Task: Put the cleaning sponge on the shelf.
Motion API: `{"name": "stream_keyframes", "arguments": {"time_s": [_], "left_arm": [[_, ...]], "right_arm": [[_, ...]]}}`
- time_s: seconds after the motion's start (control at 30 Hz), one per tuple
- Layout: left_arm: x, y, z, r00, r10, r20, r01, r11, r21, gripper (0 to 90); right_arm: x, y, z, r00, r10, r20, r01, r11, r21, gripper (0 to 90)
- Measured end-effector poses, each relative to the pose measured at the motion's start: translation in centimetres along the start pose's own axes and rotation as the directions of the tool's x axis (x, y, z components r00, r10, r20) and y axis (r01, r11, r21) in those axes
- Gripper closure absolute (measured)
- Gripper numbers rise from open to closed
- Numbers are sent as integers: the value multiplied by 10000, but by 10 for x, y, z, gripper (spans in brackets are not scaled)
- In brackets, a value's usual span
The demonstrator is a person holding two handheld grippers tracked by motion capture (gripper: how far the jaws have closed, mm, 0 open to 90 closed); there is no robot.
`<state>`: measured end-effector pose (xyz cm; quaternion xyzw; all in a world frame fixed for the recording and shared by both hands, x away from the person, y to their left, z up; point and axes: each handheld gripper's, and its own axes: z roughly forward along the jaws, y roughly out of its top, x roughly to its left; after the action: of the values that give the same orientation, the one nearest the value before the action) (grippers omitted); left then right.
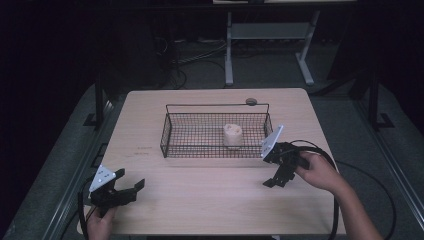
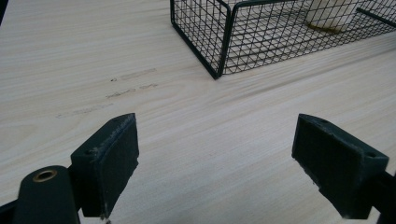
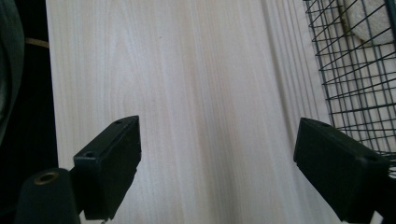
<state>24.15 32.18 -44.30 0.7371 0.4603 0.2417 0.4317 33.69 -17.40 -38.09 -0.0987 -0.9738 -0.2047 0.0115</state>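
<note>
Both tongs are spread wide and hold nothing: the left tongs (image 1: 131, 189) hover over the near-left pale wooden counter (image 1: 210, 200), the right tongs (image 1: 276, 179) just near-right of the black wire basket (image 1: 167, 135). The cream, squat cylindrical object (image 1: 232, 135) stands inside the basket, right of centre. If it is the target, a grasp should probably come from above, clearing the rim.
</note>
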Motion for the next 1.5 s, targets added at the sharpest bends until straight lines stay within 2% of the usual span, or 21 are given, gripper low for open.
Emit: {"name": "stream_keyframes", "arguments": {"time_s": [0.47, 1.1, 1.5], "left_arm": [[-2, 0, 1, 10000, 55, 25, -56, 10000, 50, 139], [-1, -1, 1, 9999, 120, 15, -120, 9999, 97, 139], [-2, -2, 2, 9999, 113, 16, -113, 9998, 145, 139]], "right_arm": [[18, -17, 1, 9997, -165, 170, 169, 9996, -215, 146], [37, -38, 6, 9992, -54, 401, 85, 9971, -760, 146], [54, -54, 17, 9986, 48, 524, 10, 9940, -1096, 146]]}}
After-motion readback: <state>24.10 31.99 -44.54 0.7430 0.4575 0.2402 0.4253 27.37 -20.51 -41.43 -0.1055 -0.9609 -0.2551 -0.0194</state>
